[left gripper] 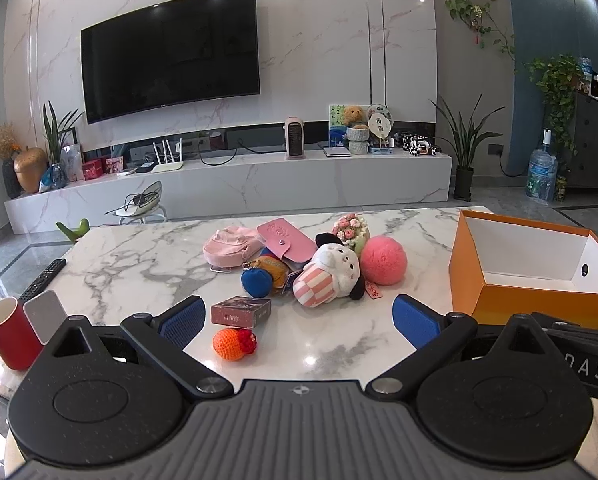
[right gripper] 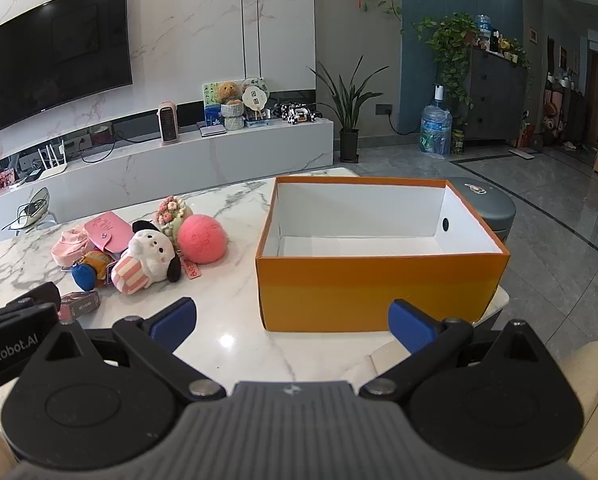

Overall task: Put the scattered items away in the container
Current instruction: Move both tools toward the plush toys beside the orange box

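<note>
The left hand-held gripper [left gripper: 297, 318] hangs low over the near edge of the marble bench [left gripper: 139, 256], its blue pads spread wide apart with nothing between them but bare stone and, just past the left pad, a crocheted orange ball [left gripper: 234, 343] with a red tuft. Right behind that ball lies a small dark card box [left gripper: 241, 312]. Farther back the scattered items sit in one loose heap: a white plush dog [left gripper: 331, 274] in a pink checked outfit lies on its side, touching a fuzzy pink pom-pom [left gripper: 383, 260] on its right and a blue plush piece [left gripper: 257, 282] on its left; behind these are a pink snap pouch [left gripper: 287, 242], a pale pink miniature backpack [left gripper: 229, 248] and a crocheted flower bouquet [left gripper: 351, 230]. A small orange-brown toy seems wedged under the pouch, though the heap hides most of it. The right hand-held gripper [right gripper: 293, 320] is likewise fully apart and holds nothing; it points at the near wall of the orange container [right gripper: 379, 292], an open box with a white interior that stands empty on the right end of the bench, well apart from the heap. At the far left edge a red mug [left gripper: 11, 334] and a black remote [left gripper: 45, 278] rest on the bench.
</note>
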### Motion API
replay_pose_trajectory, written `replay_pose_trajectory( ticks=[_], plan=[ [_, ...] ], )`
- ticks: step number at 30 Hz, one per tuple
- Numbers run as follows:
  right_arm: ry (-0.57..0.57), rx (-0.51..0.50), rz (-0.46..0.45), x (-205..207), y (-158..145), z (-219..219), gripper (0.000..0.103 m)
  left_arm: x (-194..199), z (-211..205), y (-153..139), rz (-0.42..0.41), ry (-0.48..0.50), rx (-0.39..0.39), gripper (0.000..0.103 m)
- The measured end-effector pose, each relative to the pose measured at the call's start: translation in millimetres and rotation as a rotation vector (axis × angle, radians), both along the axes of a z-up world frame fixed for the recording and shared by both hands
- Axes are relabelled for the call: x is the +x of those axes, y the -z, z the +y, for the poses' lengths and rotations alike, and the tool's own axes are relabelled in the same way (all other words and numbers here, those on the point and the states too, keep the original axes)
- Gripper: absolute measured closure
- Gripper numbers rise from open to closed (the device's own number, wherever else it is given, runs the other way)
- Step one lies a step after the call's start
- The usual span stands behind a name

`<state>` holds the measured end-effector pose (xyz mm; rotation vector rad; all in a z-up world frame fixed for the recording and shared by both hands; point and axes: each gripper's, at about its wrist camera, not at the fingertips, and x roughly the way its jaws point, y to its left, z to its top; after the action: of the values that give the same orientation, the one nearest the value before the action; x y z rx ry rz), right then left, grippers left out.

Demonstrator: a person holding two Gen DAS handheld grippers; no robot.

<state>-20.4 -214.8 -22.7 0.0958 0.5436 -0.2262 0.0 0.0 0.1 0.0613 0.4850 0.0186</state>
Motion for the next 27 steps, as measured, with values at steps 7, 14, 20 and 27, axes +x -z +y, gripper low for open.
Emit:
replay_pose_trajectory(
  ticks=[7,14,20,27],
  plan=[
    [-0.008,-0.005,0.043,12,-3,17,0.0,4,6,-4,0.023,-0.015,-0.074,0.0],
    [-0.029,0.027,0.043,14,-3,20,0.0,1,15,2,0.046,-0.006,-0.152,0.0],
    [-0.042,0.02,0.044,15,-3,24,0.0,1,10,0,0.042,0.011,-0.146,0.0],
    [-0.045,0.02,0.044,10,-7,22,0.0,0,9,0,0.037,0.015,-0.139,0.0]
  ],
)
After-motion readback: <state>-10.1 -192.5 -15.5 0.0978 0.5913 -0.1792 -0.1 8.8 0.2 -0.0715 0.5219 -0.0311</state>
